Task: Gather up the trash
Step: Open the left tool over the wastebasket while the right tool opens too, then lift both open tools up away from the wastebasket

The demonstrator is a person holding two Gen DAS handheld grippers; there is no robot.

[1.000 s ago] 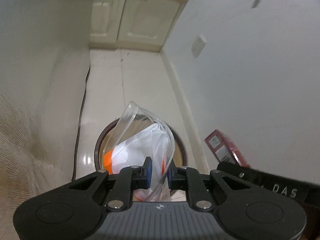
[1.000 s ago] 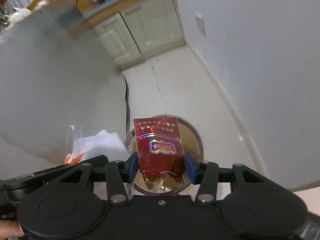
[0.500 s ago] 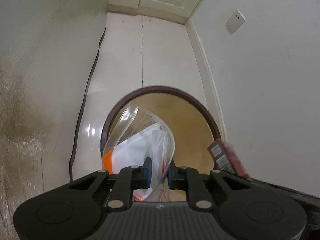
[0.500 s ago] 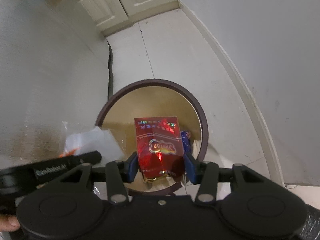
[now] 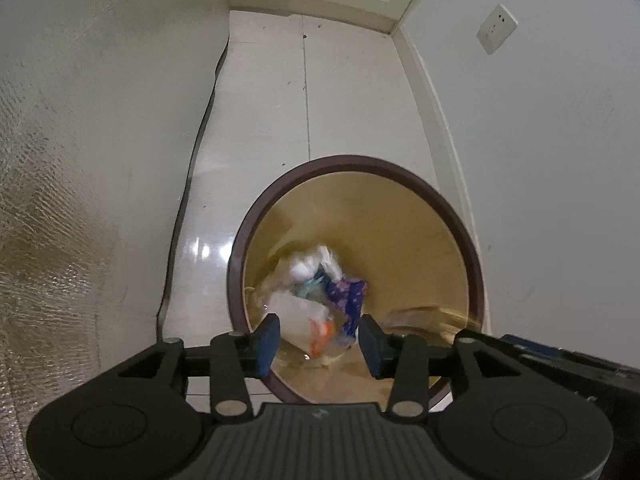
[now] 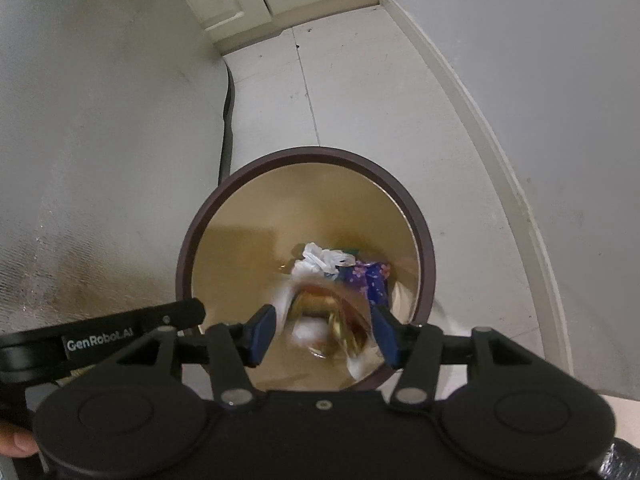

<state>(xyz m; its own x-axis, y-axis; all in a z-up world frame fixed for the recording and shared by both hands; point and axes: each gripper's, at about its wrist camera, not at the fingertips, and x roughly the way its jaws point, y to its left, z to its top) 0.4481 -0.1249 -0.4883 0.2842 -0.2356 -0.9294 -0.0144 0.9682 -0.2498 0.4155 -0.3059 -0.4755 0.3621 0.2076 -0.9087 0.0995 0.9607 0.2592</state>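
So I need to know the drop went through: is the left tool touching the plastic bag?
Apart. In the left wrist view the left tool is open, and the bag lies down inside the bin.

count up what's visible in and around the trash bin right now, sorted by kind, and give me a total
Round brown-rimmed trash bin: 1
Crumpled white paper wad: 1
Blue patterned wrapper: 1
Clear plastic bag with white and orange contents: 1
Blurred reddish packet: 1
Black claw with blue pads: 2, left, right
Total: 7
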